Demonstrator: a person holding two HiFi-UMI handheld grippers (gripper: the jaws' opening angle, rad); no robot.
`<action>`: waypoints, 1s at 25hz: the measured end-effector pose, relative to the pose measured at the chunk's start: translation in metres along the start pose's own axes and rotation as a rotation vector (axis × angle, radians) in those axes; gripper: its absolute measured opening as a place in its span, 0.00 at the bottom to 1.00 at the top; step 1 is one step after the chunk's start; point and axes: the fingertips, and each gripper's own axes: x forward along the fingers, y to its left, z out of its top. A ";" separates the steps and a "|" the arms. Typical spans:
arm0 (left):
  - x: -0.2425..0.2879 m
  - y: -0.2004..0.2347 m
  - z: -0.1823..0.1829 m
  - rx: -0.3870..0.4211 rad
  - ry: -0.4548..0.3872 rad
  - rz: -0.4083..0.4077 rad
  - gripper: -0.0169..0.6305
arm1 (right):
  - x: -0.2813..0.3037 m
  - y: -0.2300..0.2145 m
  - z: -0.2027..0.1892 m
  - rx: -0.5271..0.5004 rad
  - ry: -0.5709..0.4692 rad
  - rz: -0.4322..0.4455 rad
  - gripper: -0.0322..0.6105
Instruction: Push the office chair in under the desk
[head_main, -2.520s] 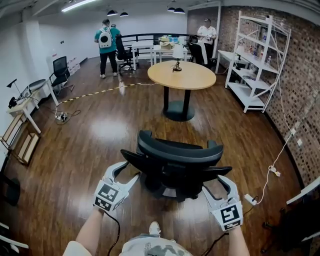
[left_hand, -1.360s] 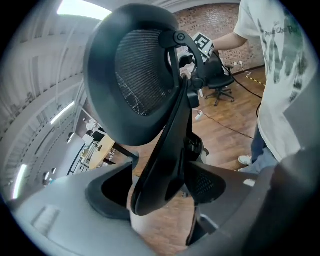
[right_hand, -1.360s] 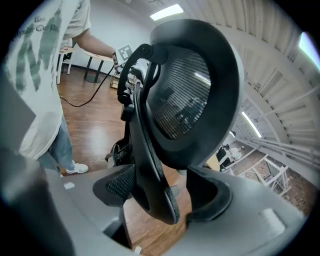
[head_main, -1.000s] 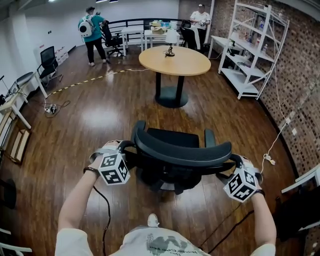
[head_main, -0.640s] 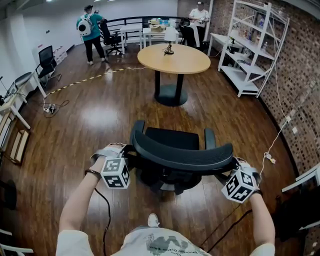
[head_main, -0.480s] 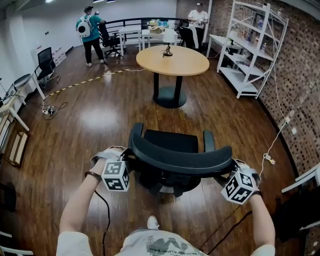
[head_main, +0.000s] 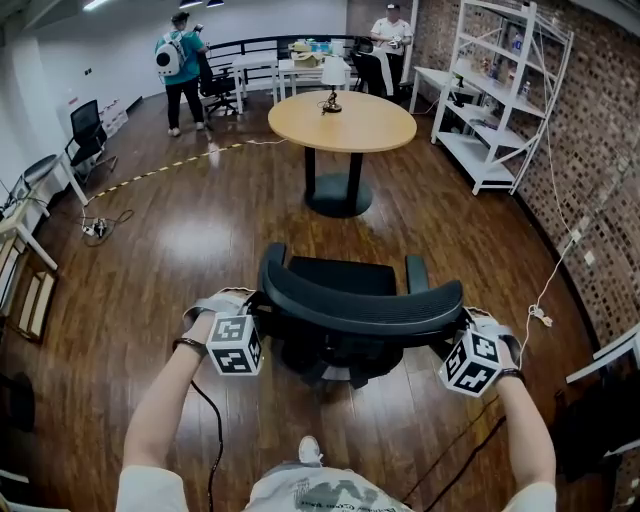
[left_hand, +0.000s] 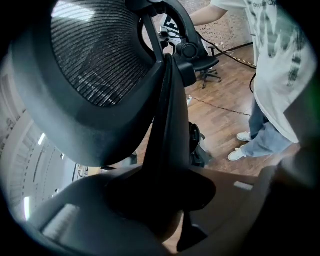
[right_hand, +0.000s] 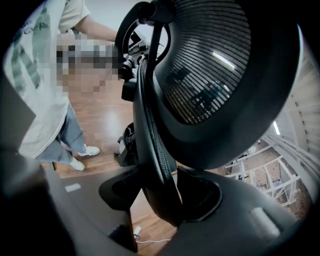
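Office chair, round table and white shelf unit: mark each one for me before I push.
office chair (head_main: 360, 312), head view, top rim of the backrest.
round table (head_main: 362, 126), head view, bare part of the tabletop.
white shelf unit (head_main: 485, 160), head view, bottom shelf board.

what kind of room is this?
Probably an open-plan office or lab: a mesh office chair on a wood floor, a round table, and white shelving along a brick wall.

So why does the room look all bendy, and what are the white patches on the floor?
Head view: a wide lens bends the brick wall, and the white patches are glare on the shiny floor. Left gripper view and right gripper view: dark round edges, and the chair bulges huge because it's so close.
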 end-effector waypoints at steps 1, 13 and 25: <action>0.003 0.006 -0.001 0.000 0.001 0.002 0.26 | 0.004 -0.006 0.001 -0.005 0.010 -0.018 0.38; 0.036 0.065 -0.025 0.014 -0.001 0.001 0.25 | 0.046 -0.061 0.018 0.009 0.022 -0.079 0.38; 0.071 0.116 -0.035 0.027 -0.003 -0.015 0.25 | 0.080 -0.111 0.021 0.025 0.061 -0.106 0.38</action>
